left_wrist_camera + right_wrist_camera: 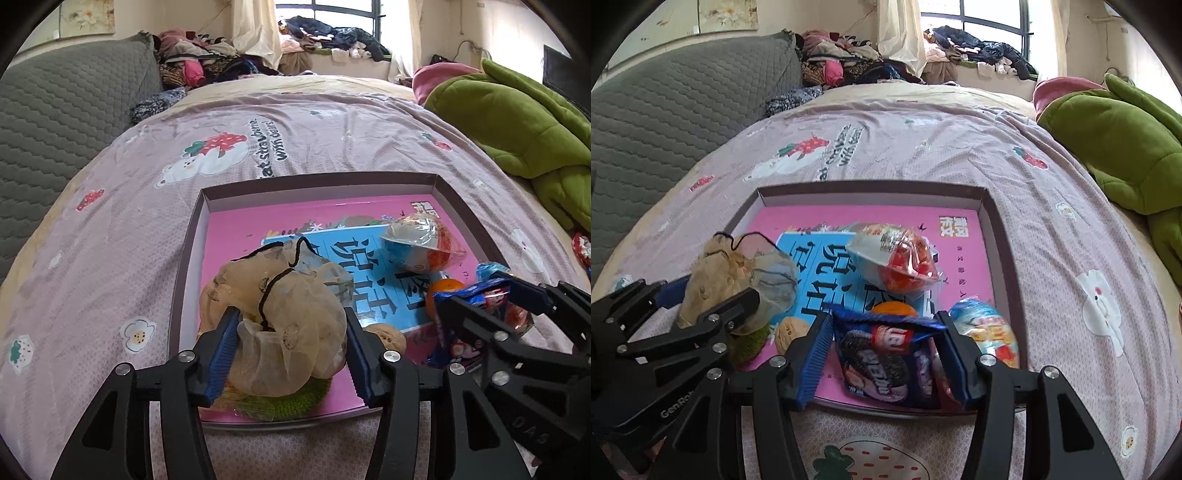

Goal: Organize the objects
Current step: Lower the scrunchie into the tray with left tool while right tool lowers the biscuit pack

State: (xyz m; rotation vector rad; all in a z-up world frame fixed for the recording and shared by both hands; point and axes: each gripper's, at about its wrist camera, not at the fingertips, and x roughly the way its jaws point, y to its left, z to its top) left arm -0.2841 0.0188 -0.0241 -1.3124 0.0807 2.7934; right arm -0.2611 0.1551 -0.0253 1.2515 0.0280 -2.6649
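Note:
A shallow box tray (317,181) lies on the bed with a pink book (236,229) flat inside it. A beige mesh pouch (288,295) with a black drawstring rests on a green knitted piece (280,402) at the tray's near left. My left gripper (290,321) stands open around the pouch. My right gripper (882,325) is shut on a blue cookie packet (886,354), which fills the gap between its pads at the tray's near edge. A wrapped toy egg (897,258), an orange (894,308) and a walnut (790,332) also lie in the tray.
A second wrapped egg (986,328) sits by the tray's right wall. A green blanket (517,122) is heaped on the right of the bed and a grey quilted cushion (66,110) on the left. Piled clothes (207,62) lie at the far end.

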